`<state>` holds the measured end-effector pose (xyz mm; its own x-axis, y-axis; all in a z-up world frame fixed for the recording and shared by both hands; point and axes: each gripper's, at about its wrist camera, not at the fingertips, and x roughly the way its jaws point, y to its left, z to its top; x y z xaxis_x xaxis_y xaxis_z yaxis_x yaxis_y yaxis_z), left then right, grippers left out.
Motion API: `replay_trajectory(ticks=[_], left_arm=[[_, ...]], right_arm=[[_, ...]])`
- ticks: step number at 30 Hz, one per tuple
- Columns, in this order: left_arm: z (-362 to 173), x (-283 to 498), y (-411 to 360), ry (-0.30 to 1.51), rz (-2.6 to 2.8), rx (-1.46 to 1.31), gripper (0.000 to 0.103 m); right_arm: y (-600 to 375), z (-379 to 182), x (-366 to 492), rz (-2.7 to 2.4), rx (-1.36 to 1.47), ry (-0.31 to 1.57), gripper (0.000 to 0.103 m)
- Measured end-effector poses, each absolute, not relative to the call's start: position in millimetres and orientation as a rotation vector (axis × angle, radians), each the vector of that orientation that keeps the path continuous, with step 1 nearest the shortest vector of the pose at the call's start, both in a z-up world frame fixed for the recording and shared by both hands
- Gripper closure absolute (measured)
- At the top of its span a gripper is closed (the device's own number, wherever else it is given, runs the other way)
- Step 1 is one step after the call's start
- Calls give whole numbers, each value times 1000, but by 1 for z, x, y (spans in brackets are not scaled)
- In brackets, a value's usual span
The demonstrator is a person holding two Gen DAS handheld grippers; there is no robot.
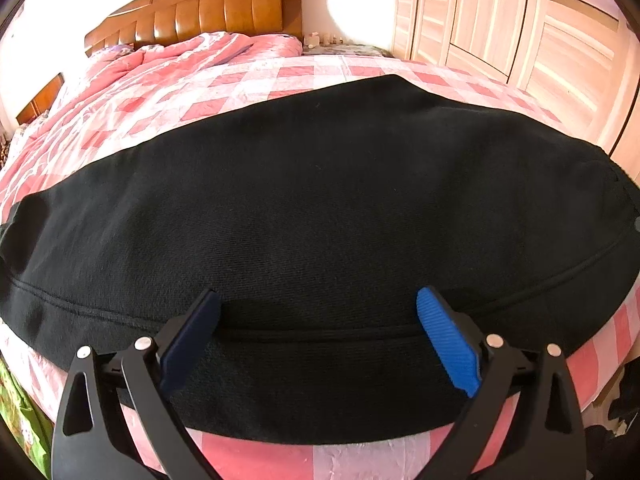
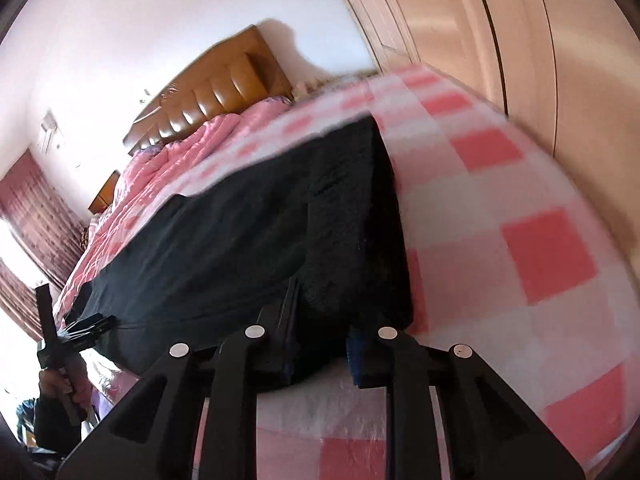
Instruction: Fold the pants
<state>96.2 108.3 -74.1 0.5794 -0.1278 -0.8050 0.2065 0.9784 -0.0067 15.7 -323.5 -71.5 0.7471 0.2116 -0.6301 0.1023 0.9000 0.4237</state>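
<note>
Pants: black, thick knit, sweatpant-type, lying flat across the near edge of the bed on the pink checked cover, long side running left to right. Looks already doubled over; a seam line runs along the near edge.

Handling guess: soft, limp, moderate weight, no stiffness. Will drape and sag from any pinch point, so it needs two grips spread apart to carry a fold straight. Knit should be grippy against the ribbed pads, so slip risk is low. Main risk is catching only the top layer.

Left gripper: fingers spread wide, hovering over the near seam, nothing between them that they press on. Right gripper: fingers closed down on the near corner of the cloth at the right end, in the right wrist view; frame is blurred, so layer count can't be told.

Best hold: edge or corner, through all layers, left matching right at the other end.
</note>
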Motion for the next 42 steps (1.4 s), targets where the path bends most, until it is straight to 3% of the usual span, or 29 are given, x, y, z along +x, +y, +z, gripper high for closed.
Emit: replay_trajectory(ticks=[2,5,6,7,10,15,23,30,32,35,42], left_arm=[[-75,97,110,933,-198,90,2],[-74,97,109,941,-196,102,2],[-71,97,108,941,-186,111,2],[-68,96,108,935,-172,114,3],[-42,90,102,859,-187,111,3],[-14,125,34,840,-303,190,2],[-66,235,-26,1046,-324,262,1],[-73,272,7,1029,-266,181,2],[-59,273,9,1029,-300,73,10],[-47,272,-4,997,-383,32,8],[-80,324,-27,984,-252,145,1]], right_arm=[[-318,-68,13,63,434,729,81],[-318,-58,7,73,425,742,44],[-318,-50,1,37,405,716,21],[-317,-41,-8,-23,362,673,15],[-301,-14,-16,-74,192,588,15],[-253,-12,42,83,56,631,15],[-216,-68,135,31,-216,941,13],[-242,-59,105,56,-102,924,12],[-235,-48,96,74,-101,883,12],[-222,-48,100,118,-101,882,12],[-228,-67,94,86,-108,903,11]])
